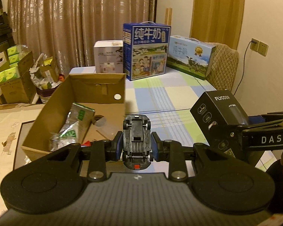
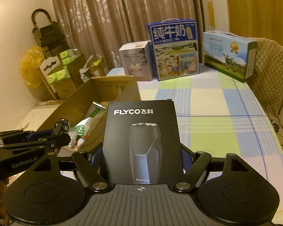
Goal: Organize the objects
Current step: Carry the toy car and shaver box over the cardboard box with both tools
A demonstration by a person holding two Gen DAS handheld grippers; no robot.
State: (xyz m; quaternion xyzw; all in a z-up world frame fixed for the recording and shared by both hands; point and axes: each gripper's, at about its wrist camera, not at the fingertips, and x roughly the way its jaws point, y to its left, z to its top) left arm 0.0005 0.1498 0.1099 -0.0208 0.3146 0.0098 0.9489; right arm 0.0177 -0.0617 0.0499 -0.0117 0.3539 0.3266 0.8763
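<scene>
At the lower centre of the left wrist view, the left gripper [image 1: 136, 145] is closed on a toy car [image 1: 136, 141], its blue pads pressing both flanks and the underside with its wheels facing the camera, held above the table edge. Just left of it sits the open cardboard box [image 1: 105, 79], with green-and-white packets [image 1: 73, 126] already lying inside. At the right edge the right gripper [image 1: 235, 130] carries a black shaver box [image 1: 217, 113] over the checked tablecloth [image 1: 169, 98]. Across the centre of the right wrist view, that shaver box [image 2: 141, 141] stands upright between the widely spread fingers of the right gripper [image 2: 141, 160], clamped by its sides; the cardboard box [image 2: 111, 88] lies to the upper left, with the left gripper [image 2: 52, 139] at the left edge. Both items look mid-carry; next, each probably needs moving left over the box opening before release.
</scene>
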